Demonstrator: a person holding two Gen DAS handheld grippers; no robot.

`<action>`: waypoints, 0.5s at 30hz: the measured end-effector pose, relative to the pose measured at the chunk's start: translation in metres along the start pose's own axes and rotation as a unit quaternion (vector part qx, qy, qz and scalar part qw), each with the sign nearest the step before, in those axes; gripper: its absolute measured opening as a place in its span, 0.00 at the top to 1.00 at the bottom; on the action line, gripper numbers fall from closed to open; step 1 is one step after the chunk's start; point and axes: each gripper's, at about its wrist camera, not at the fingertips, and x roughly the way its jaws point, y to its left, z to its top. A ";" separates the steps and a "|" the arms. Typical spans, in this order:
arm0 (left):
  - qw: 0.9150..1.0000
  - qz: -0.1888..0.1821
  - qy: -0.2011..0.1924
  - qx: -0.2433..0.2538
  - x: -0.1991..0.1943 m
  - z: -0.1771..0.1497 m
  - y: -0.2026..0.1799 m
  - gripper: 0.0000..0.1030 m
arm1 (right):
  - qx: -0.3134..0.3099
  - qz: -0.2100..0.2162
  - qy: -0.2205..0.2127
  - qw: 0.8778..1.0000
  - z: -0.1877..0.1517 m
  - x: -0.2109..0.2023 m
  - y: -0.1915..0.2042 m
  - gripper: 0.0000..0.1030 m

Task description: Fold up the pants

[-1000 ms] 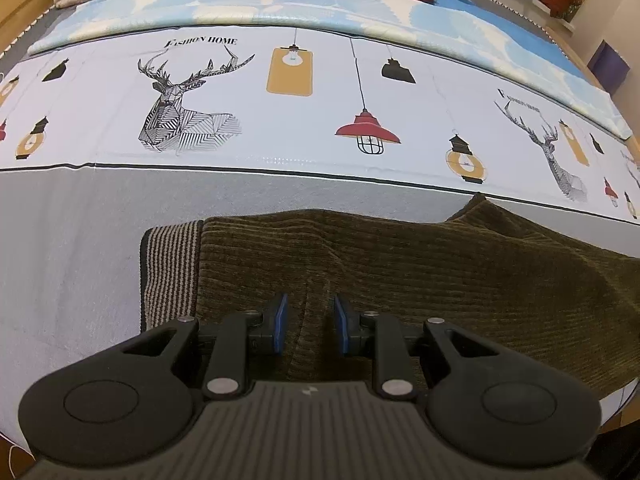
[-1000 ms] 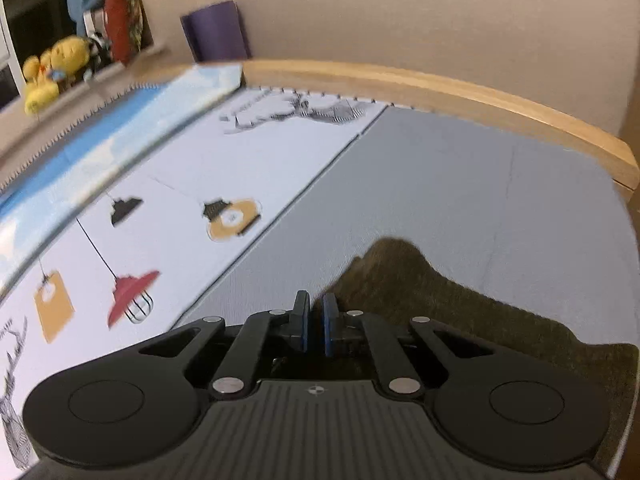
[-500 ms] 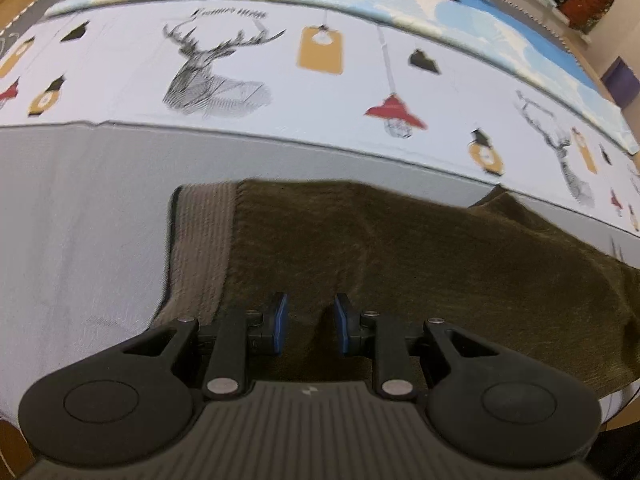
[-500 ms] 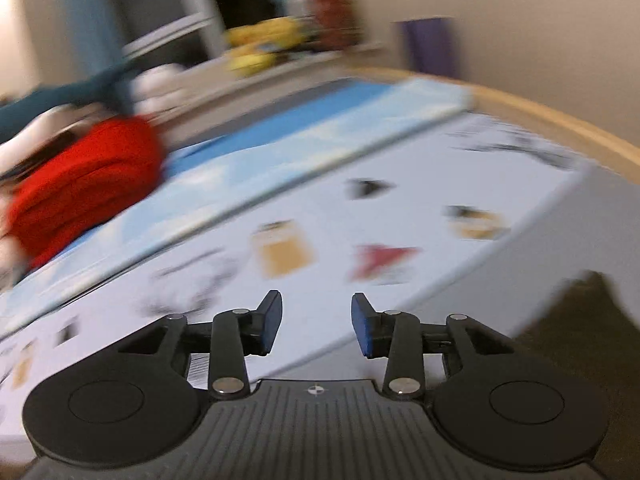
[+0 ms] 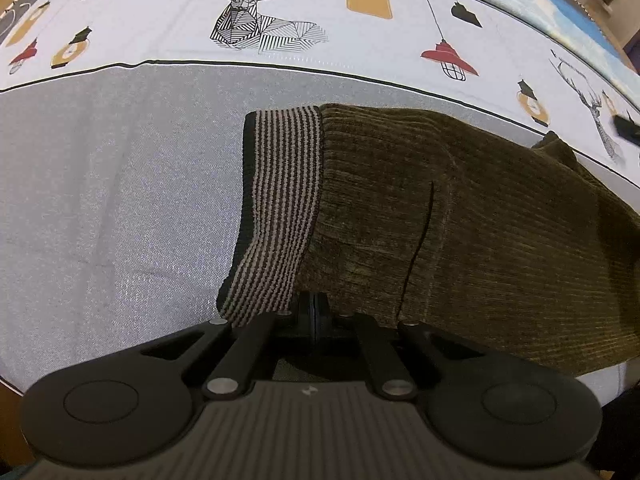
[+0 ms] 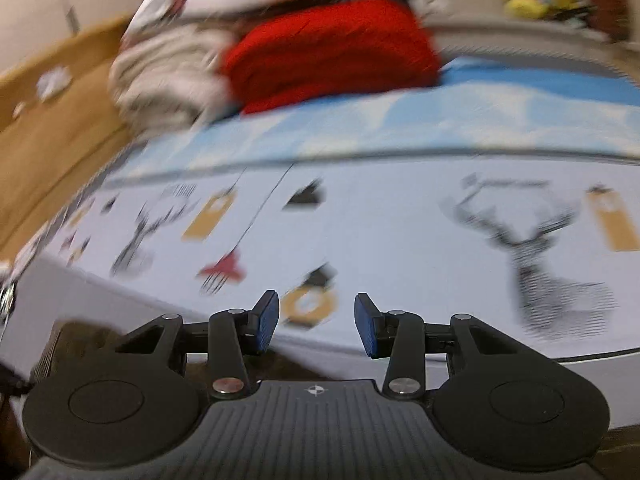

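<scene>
Olive-brown corduroy pants (image 5: 460,220) lie on the grey bed sheet (image 5: 112,200), with a striped waistband (image 5: 280,200) at their left end. My left gripper (image 5: 314,312) is shut on the near edge of the pants just beside the waistband. My right gripper (image 6: 316,324) is open and empty above the bed. A dark part of the pants (image 6: 80,340) shows at the lower left of the blurred right wrist view.
A white cover printed with deer and lamps (image 5: 280,20) lies beyond the pants. A red blanket (image 6: 328,52) and folded pale bedding (image 6: 168,76) are piled at the head of the bed. A wooden bed frame (image 6: 52,132) runs along the left.
My left gripper moved towards the waistband and closed on the pants' near edge. My right gripper let go of the pants, opened and swung left across the bed.
</scene>
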 end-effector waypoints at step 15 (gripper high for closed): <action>1.000 -0.009 0.004 0.008 0.000 0.002 0.000 0.98 | 0.076 0.073 0.096 0.990 0.010 0.085 0.011 0.94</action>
